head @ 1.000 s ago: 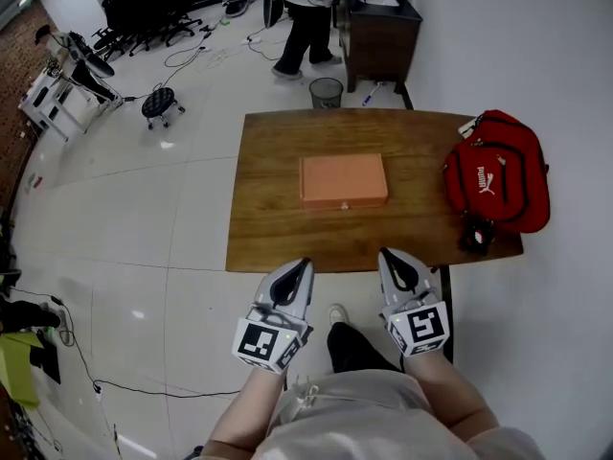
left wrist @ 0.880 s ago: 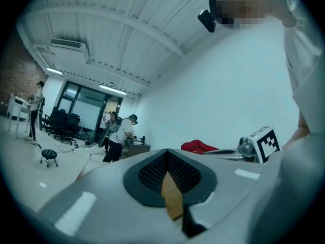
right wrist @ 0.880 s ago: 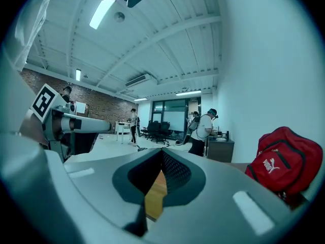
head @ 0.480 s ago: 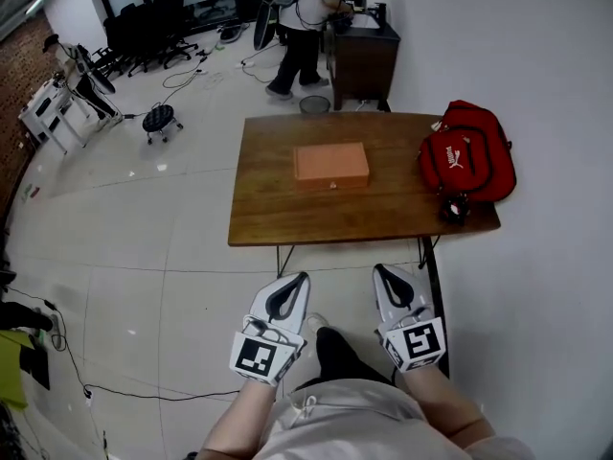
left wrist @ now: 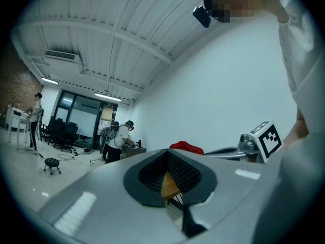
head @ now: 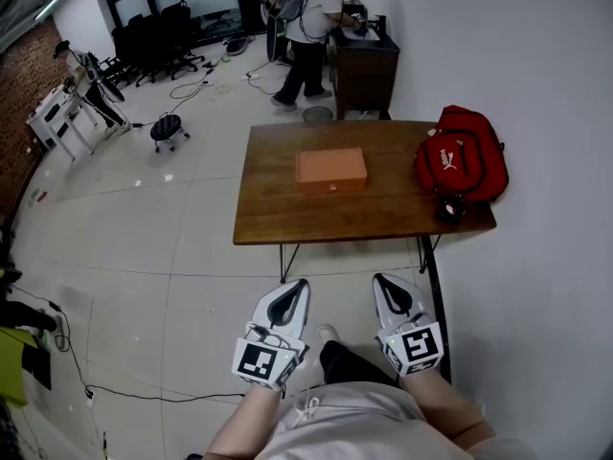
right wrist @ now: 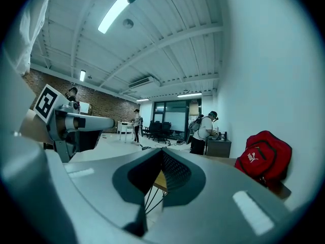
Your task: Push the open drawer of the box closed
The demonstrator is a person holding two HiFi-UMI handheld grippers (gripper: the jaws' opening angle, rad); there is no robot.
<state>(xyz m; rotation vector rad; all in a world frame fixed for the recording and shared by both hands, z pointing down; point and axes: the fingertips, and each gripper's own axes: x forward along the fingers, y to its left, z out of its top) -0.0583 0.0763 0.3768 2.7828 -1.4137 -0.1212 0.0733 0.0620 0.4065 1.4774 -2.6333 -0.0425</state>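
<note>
- The box (head: 330, 170) is sitting midway between the table's (head: 278, 220) far and near edges, somewhat toward its left edge. A small knob (head: 332, 188) is showing on the face toward the near edge. I cannot tell how far the drawer is standing out.
- The box is looking rigid and light, so a push is likely to slide all of it. Pressing squarely on the knob face while bracing the far side seems wise.
- The left gripper (head: 299, 286) and right gripper (head: 381, 282) are hanging side by side, well short of the near edge, pointing forward.
- Both pairs of jaws are meeting at the tips, holding nothing.
</note>
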